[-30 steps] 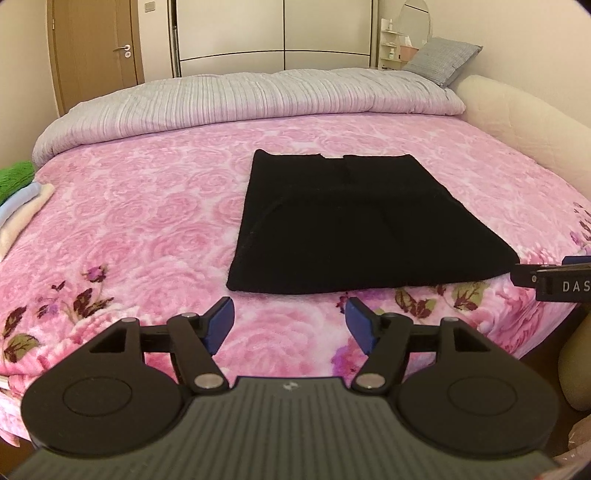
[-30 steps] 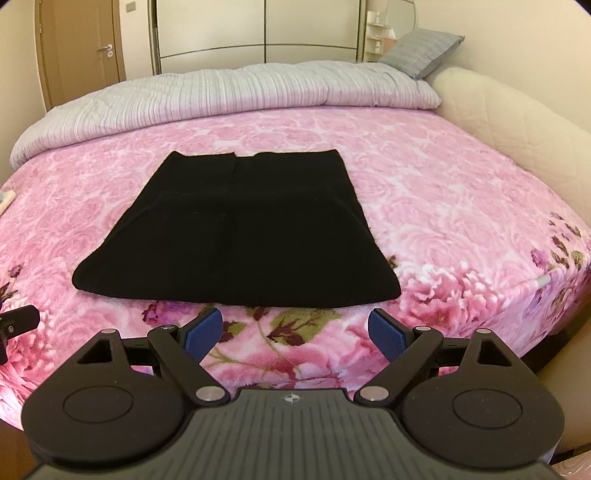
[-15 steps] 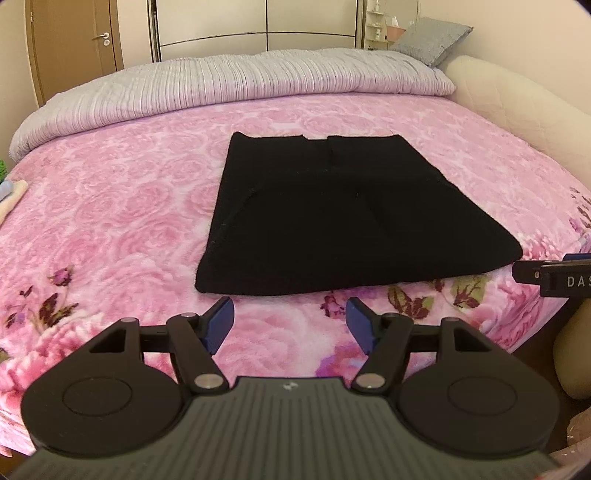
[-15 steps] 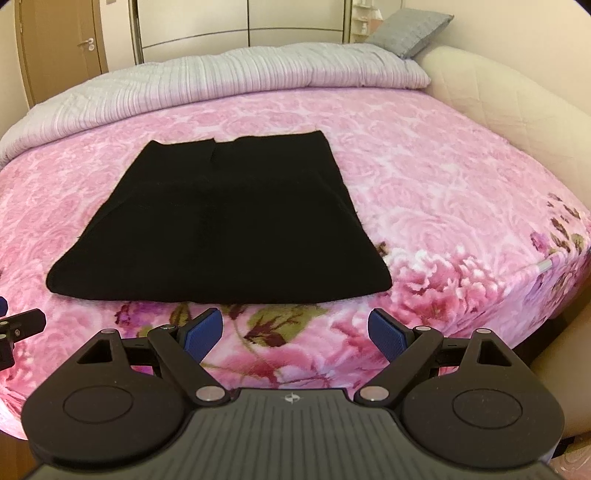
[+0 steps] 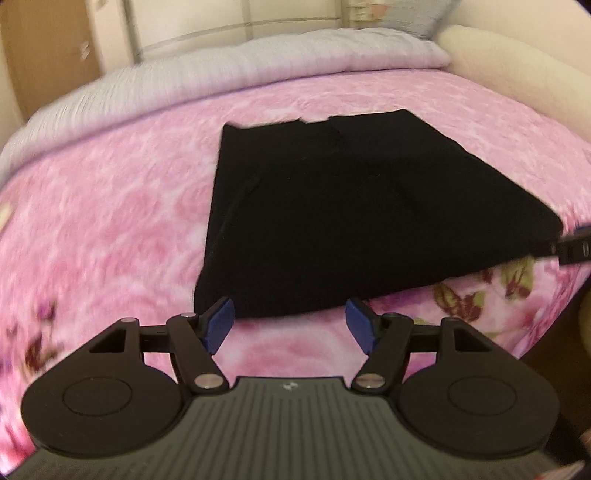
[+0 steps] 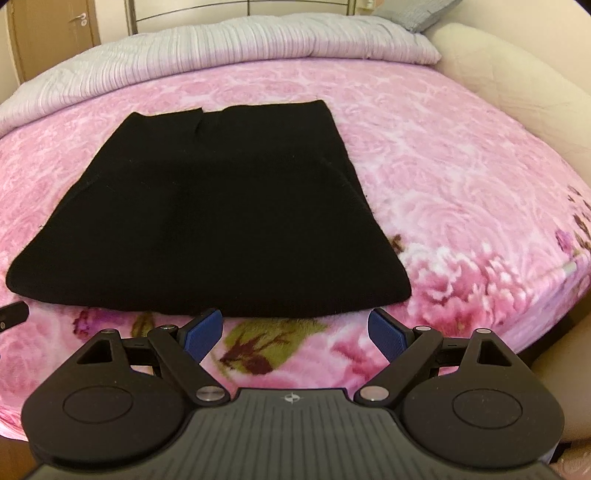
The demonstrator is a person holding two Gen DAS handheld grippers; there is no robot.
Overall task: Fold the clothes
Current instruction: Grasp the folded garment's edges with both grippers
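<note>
A black garment (image 5: 351,218) (image 6: 221,221), folded into a flat trapezoid, lies on the pink floral blanket (image 5: 110,206) (image 6: 461,177). My left gripper (image 5: 290,317) is open just in front of the garment's near left corner, nothing between its blue pads. My right gripper (image 6: 295,328) is open too, hovering just short of the near edge toward the garment's right corner. The right gripper's tip (image 5: 574,251) shows at the right edge of the left wrist view, by the garment's right corner. The left wrist view is motion-blurred.
A grey striped quilt (image 6: 221,44) runs along the far side of the bed, with a grey pillow (image 6: 417,13) at its right end. A cream padded bed rim (image 6: 517,81) curves along the right. Wardrobe doors and a wooden door (image 6: 48,33) stand behind.
Both grippers have moved forward and down toward the garment's near edge, which now fills more of each view. The left wrist view has tilted. Both grippers stay open.
</note>
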